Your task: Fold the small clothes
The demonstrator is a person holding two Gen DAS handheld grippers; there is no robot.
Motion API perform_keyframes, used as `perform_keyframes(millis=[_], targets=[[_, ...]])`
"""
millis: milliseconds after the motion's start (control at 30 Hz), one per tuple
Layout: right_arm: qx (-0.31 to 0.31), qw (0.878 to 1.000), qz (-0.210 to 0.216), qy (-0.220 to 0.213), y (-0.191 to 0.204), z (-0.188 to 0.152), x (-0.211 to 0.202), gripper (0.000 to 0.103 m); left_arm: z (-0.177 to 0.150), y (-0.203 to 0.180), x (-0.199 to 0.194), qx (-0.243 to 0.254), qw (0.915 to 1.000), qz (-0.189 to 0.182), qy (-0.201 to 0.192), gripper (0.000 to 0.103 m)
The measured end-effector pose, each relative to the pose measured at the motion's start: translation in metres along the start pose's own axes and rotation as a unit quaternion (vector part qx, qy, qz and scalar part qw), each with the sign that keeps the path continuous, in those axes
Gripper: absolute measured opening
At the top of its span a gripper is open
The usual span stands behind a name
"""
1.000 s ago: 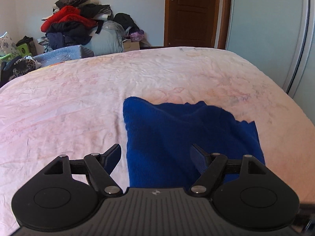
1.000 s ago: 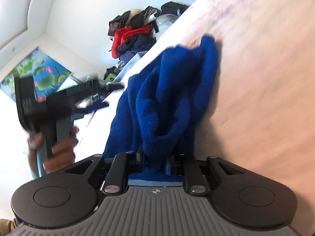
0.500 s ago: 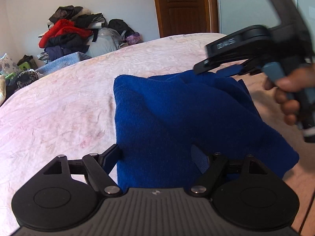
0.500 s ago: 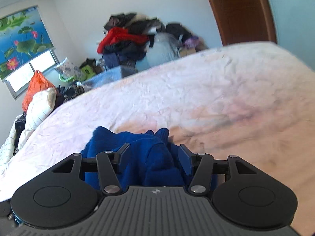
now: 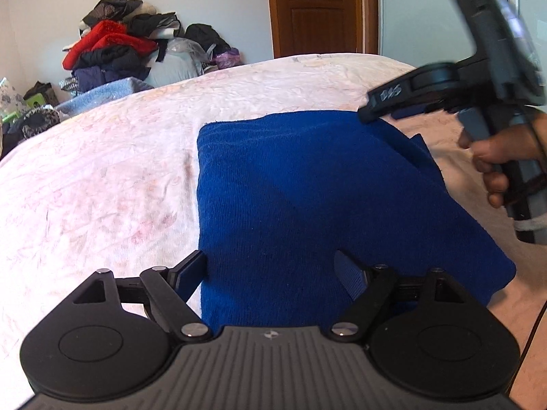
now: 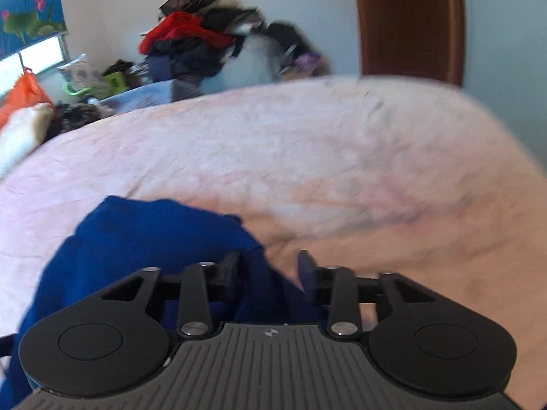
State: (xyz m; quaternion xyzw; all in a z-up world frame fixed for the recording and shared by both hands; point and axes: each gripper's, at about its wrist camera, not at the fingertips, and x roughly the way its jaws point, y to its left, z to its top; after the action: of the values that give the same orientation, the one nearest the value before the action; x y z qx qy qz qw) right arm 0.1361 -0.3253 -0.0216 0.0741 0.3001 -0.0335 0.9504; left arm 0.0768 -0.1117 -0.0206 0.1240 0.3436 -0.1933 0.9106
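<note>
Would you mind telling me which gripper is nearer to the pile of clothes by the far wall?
Right, as far as I can judge. The right gripper hangs over the blue garment's far edge, towards the pile of clothes; the left gripper sits at its near edge.

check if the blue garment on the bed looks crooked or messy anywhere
Mostly tidy. The blue garment has a straight left edge, but its right side is askew: an under layer sticks out near the right gripper. The pink bedspread is wrinkled.
</note>
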Motion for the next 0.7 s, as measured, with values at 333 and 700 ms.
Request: perform_keyframes(millis=[333,700], targets=[[-0.044,0.994,0.102,0.008,0.032,-0.05,-0.08,0.063,-0.004,0.004,0.001,-0.015,0.9998,-0.006,0.009,0.083],[-0.022,0.999,0.023,0.023,0.028,-0.084,-0.087,0.099,-0.013,0.004,-0.001,-0.016,0.9998,0.004,0.009,0.089]])
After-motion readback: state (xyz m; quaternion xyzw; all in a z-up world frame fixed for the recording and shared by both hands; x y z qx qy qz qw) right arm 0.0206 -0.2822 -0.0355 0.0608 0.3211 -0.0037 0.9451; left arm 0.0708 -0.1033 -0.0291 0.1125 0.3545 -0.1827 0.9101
